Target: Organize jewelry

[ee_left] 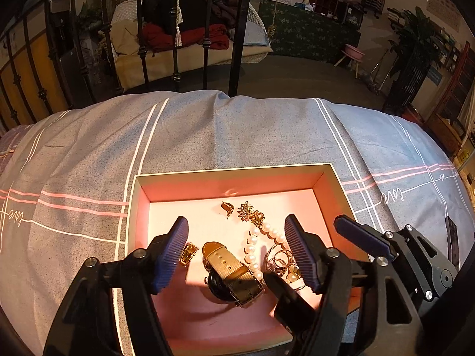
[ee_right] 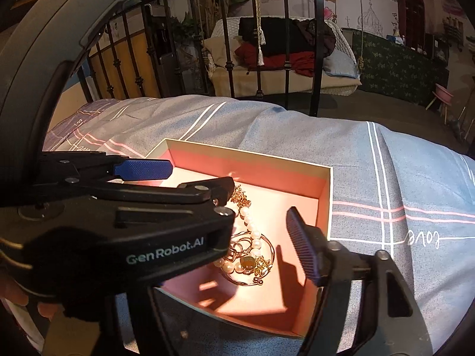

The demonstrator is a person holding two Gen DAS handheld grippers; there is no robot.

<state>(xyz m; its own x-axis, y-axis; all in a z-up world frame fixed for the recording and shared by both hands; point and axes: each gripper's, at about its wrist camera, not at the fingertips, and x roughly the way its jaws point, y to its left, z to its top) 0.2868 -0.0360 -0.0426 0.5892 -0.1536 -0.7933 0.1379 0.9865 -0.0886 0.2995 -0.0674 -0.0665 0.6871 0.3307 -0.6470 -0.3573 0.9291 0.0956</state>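
Observation:
An open pink box (ee_left: 231,169) lies on the bedspread. In it are a watch with a tan strap (ee_left: 230,270), a pearl bracelet (ee_left: 252,247), thin rings (ee_left: 280,261), a gold brooch (ee_left: 251,212), a small gold earring (ee_left: 227,207) and a gold piece (ee_left: 190,252). My left gripper (ee_left: 237,252) hangs open over the box, the watch below the gap and touching neither pad. The right gripper's fingers (ee_left: 362,235) reach in over the box's right rim. In the right wrist view the right gripper (ee_right: 242,219) is open above the pearls and rings (ee_right: 252,255). The left gripper (ee_right: 202,175) hides its left finger.
The box (ee_right: 252,155) rests on a grey-blue bedspread (ee_left: 237,130) with white and pink stripes. A black iron bed rail (ee_left: 237,44) stands at the far edge, with a cushioned seat piled with clothes (ee_left: 190,35) beyond. A person's hand (ee_right: 17,296) shows at lower left.

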